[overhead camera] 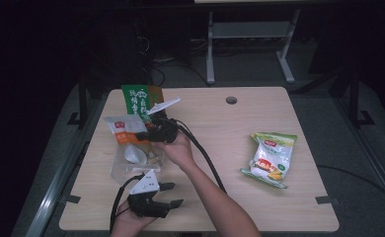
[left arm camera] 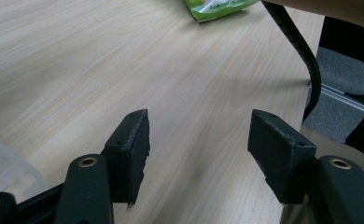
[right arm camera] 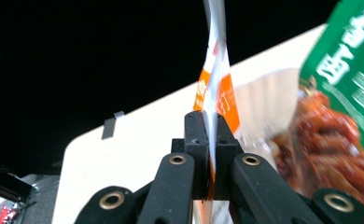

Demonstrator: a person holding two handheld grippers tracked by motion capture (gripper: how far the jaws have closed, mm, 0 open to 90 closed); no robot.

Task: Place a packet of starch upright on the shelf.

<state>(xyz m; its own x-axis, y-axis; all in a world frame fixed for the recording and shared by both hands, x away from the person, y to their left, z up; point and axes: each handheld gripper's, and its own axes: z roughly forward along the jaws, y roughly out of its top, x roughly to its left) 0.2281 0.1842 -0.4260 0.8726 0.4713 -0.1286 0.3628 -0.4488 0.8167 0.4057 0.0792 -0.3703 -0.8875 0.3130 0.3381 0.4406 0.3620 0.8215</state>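
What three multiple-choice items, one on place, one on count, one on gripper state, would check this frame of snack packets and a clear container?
1. Where does the yellow-green snack packet lie on the table?
A. on its right part, apart from the other packets
B. inside the clear container
C. under the left gripper

2. How many snack packets are there?
A. one
B. three
C. five

3. How does the right gripper stand?
A. wide open over bare table
B. shut on the orange-white packet
C. shut on a cable

Answers:
1 A: the high view shows it alone on the right part.
2 B: the yellow-green one, the orange-white packet and the green packet behind it.
3 B: the right gripper view shows its jaws pinching the packet's edge above the clear container; the left gripper is open.
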